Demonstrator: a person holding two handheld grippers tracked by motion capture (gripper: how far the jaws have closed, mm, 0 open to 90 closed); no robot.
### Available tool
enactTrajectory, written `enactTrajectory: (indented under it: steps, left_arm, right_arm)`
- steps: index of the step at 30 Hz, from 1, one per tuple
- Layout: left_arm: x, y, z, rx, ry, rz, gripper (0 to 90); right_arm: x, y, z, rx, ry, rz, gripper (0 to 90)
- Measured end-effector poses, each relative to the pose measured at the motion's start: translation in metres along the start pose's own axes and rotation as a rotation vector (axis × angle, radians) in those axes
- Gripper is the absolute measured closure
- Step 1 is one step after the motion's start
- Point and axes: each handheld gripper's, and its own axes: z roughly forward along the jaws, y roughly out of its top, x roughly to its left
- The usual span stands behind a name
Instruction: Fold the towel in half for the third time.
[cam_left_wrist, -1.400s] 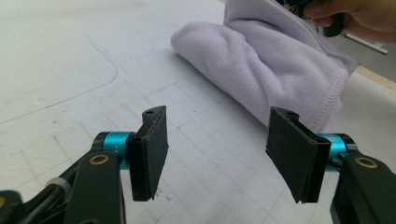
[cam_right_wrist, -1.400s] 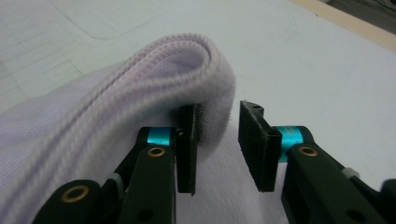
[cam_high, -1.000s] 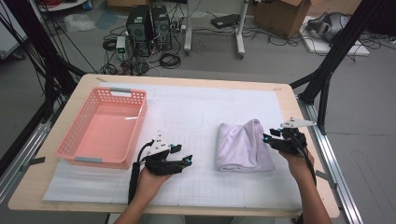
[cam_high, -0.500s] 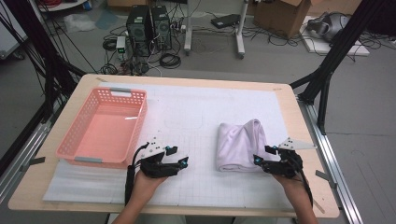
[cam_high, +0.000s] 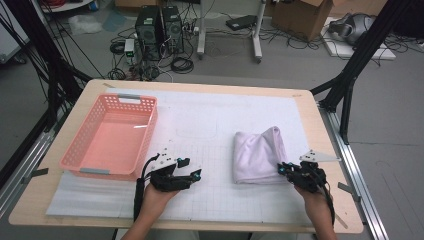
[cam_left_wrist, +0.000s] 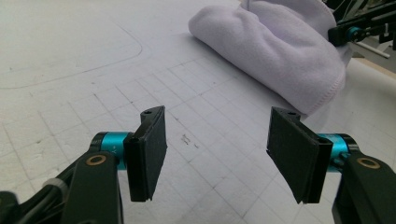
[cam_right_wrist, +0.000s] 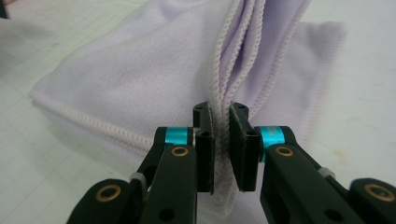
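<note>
Pinching towel (cam_right_wrist: 154, 79) hem: right tool (cam_right_wrist: 221, 144); left tool (cam_left_wrist: 219, 154) apart.

Towel (cam_right_wrist: 140, 79) edge vanishes between the right tongs (cam_right_wrist: 220, 144), hem hidden

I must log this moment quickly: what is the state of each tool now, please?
Left tool: open, holding nothing, above the white mat.
Right tool: shut on the hemmed edge of the lilac towel.

The wooden table (cam_high: 320, 125) carries 1 white gridded mat (cam_high: 215, 125); on it, a pink basket (cam_high: 110, 137) just beyond the left gripper (cam_high: 192, 168), a folded lilac towel (cam_high: 257, 155) at the right gripper (cam_high: 281, 169).
</note>
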Motion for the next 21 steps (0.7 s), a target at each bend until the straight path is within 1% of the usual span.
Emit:
enactTrajectory:
  steps: [2,3,5,6,7,8,10,12,15,18,21]
  left_arm:
    - [0.0,0.0,0.0,-0.002,0.002,0.0,37.9]
    - [0.0,0.0,-0.001,-0.002,0.003,0.0,37.9]
    - [0.0,0.0,-0.001,-0.003,0.003,-0.003,37.9]
    - [0.0,0.0,-0.001,-0.003,0.003,-0.003,37.9]
    - [0.0,0.0,-0.001,-0.005,0.002,-0.004,37.9]
    - [0.0,0.0,-0.001,-0.004,0.002,-0.002,37.9]
    - [0.0,0.0,-0.001,-0.003,0.002,-0.002,37.9]
    - [-0.001,0.0,-0.001,-0.005,0.002,-0.004,37.9]
    - [0.0,0.001,-0.001,-0.007,0.002,-0.003,37.9]
    - [0.001,0.001,-0.002,-0.009,0.004,-0.003,37.9]
    - [0.002,0.001,-0.003,-0.012,0.005,-0.006,37.8]
  right_arm:
    - [-0.004,0.0,-0.005,0.017,-0.043,0.006,80.6]
    - [-0.006,-0.001,-0.007,0.03,-0.055,0.013,79.3]
    - [-0.008,-0.004,-0.008,0.064,-0.1,-0.002,78.3]
    - [-0.009,-0.006,-0.009,0.07,-0.111,0.0,74.6]
    - [-0.01,-0.007,-0.01,0.07,-0.12,0.008,67.1]
    - [-0.011,-0.008,-0.011,0.069,-0.124,0.026,62.7]
    - [-0.012,-0.006,-0.015,0.039,-0.122,0.028,58.7]
    - [-0.011,-0.001,-0.019,0.003,-0.122,0.015,57.4]
    - [-0.006,0.012,-0.018,-0.025,-0.108,-0.033,57.4]
    - [-0.001,0.027,-0.008,-0.051,-0.076,-0.062,56.5]
    - [0.001,0.041,0.009,-0.058,-0.043,-0.067,55.5]
